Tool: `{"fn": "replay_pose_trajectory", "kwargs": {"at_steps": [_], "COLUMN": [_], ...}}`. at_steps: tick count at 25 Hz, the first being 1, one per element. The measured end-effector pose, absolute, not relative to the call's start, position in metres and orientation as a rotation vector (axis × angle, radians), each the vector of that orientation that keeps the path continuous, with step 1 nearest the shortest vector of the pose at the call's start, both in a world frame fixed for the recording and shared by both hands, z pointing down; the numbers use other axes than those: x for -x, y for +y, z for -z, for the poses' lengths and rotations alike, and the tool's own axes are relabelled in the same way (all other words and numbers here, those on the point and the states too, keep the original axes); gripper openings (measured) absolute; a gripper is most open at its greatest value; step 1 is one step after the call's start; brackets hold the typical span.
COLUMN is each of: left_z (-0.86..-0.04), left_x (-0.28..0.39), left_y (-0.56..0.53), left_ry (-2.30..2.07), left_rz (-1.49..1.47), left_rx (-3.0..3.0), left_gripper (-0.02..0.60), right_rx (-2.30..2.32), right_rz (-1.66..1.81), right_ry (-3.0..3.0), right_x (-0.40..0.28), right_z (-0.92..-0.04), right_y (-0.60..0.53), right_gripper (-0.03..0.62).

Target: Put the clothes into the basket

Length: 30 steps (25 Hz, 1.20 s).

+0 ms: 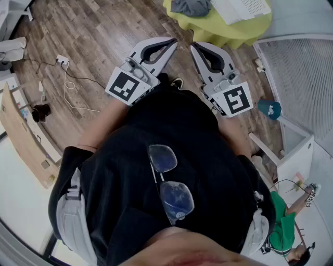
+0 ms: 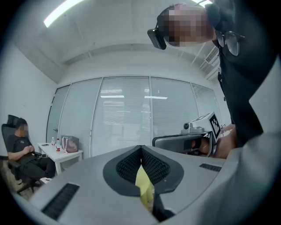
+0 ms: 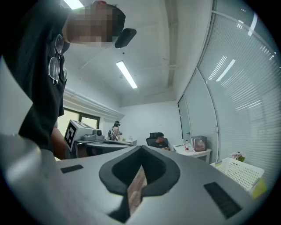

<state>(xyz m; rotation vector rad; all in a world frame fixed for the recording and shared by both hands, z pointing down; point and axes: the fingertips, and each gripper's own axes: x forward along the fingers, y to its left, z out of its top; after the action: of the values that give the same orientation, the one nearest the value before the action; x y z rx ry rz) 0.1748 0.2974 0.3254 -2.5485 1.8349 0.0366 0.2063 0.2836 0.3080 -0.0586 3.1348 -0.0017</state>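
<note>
A grey garment [image 1: 190,6] lies on a round yellow-green table [image 1: 229,32] at the top of the head view, next to a white basket [image 1: 242,8]. The basket [image 3: 239,172] also shows low at the right of the right gripper view. Both grippers are held level in front of my black shirt, short of the table. My left gripper [image 1: 170,45] has its jaws together with nothing between them, and its own view [image 2: 141,149] shows only yellow table through the slit. My right gripper [image 1: 195,48] [image 3: 141,148] is shut too, and empty.
Wooden floor lies below, with a power strip and white cable [image 1: 62,61] at the left. A white mesh panel [image 1: 296,72] and a teal object [image 1: 269,108] stand at the right. A person sits in a chair [image 2: 19,149] beside a white desk [image 2: 61,154].
</note>
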Motion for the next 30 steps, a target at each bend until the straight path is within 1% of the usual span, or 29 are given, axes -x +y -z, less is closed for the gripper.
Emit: {"fn": "replay_pose_trajectory", "kwargs": {"at_steps": [8, 12, 18, 24, 30], "left_z": [-0.324, -0.333, -0.326, -0.327, -0.324], "left_x": [-0.176, -0.176, -0.169, -0.137, -0.088], "left_y": [0.302, 0.302, 0.296, 0.290, 0.277], "left_ry": [1.868, 1.845, 1.840, 1.827, 1.799], "left_rz": [-0.034, 0.057, 0.036, 0.017, -0.002], "left_rx": [2.551, 2.586, 2.561, 2.572, 2.592], "left_gripper": [0.011, 0.011, 0.011, 0.011, 0.011], "right_rx": [0.080, 0.110, 0.134, 0.138, 0.147], "right_rz": [0.011, 0.018, 0.060, 0.117, 0.132], "right_ry": [3.128, 3.125, 3.114, 3.111, 3.147], "right_x": [-0.209, -0.210, -0.204, -0.171, -0.120], "right_z": [-0.308, -0.309, -0.309, -0.312, -0.316], "right_y": [0.289, 0.283, 0.275, 0.266, 0.257], "right_gripper": [0.025, 0.026, 0.026, 0.027, 0.028]}}
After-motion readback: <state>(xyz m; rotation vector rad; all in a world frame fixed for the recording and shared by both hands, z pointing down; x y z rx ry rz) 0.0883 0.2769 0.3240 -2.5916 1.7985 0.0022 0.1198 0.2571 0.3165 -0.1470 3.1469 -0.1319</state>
